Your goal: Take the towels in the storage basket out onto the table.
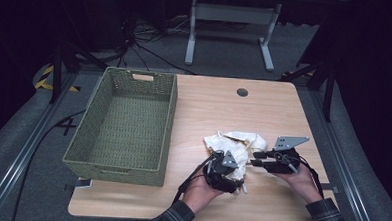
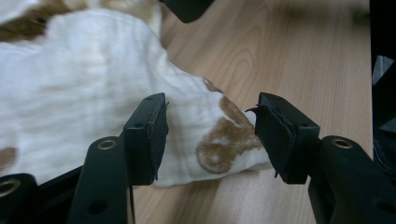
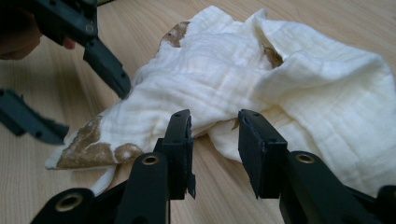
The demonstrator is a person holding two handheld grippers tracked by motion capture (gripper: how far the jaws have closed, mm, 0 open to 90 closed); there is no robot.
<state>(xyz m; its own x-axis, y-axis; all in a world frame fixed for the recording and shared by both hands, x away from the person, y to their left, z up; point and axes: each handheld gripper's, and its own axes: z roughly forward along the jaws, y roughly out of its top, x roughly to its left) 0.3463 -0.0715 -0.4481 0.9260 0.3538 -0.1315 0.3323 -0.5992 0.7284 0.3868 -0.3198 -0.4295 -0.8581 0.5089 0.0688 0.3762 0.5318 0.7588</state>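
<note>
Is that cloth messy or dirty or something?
Messy, yes: the cloth lies crumpled in a heap on the table, not in the basket. The brown patches look like a printed pattern, not dirt. Nothing looks spilled or broken.

Basket [image 1: 123, 125] left on table [image 1: 219, 106] — cloth [image 1: 235, 142] right.

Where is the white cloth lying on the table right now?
In the high view the white cloth lies crumpled on the table's near right part, to the right of the woven basket, with both claws at its near edge.
</note>
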